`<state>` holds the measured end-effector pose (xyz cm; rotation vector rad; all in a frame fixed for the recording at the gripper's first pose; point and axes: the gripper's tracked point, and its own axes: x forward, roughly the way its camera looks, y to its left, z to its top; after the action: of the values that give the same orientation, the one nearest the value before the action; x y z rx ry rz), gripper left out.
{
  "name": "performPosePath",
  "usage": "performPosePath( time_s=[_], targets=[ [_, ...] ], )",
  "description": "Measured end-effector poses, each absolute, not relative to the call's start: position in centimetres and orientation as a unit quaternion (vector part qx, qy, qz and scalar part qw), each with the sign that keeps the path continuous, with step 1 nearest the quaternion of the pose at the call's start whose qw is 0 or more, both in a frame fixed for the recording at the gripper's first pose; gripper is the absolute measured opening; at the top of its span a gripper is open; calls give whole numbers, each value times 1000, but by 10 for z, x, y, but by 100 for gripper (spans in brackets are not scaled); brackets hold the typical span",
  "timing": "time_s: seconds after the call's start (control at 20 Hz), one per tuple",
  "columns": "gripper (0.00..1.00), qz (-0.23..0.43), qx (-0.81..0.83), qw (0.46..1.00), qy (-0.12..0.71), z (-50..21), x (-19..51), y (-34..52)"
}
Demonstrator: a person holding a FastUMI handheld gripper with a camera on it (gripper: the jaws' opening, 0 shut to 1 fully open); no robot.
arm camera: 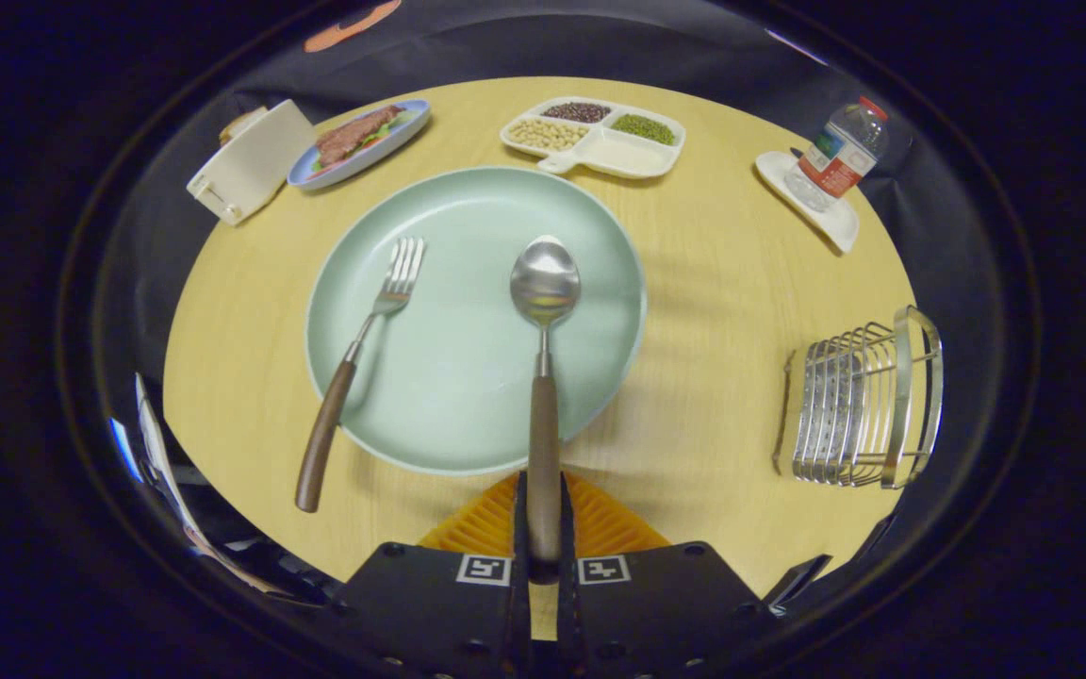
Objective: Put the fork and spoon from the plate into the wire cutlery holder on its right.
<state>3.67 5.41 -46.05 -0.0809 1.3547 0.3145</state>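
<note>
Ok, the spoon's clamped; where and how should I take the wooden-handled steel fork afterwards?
Grip the wooden-handled steel fork by its brown handle end, which overhangs the pale green plate onto the table, approaching along the handle from its near end. The gripper is now shut on the wooden-handled steel spoon.

The gripper (543,528) points forward over the table edge — jaws closed tight on the spoon's (544,377) wooden handle.

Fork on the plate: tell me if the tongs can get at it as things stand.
Probably not right now: the tongs are shut on the spoon handle. The fork itself lies uncovered, its handle overhanging the plate rim.
</note>
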Motion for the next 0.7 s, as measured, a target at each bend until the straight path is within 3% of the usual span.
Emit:
performPosePath(
  time_s=[0.1, 0.2, 0.7],
  targets=[
    [11, 150, -50, 784, 601, -453, 40, 50],
    [4, 148, -33, 791, 593, -443, 36, 51],
    [3, 131, 1, 837, 532, -393, 34, 22]
  ],
)
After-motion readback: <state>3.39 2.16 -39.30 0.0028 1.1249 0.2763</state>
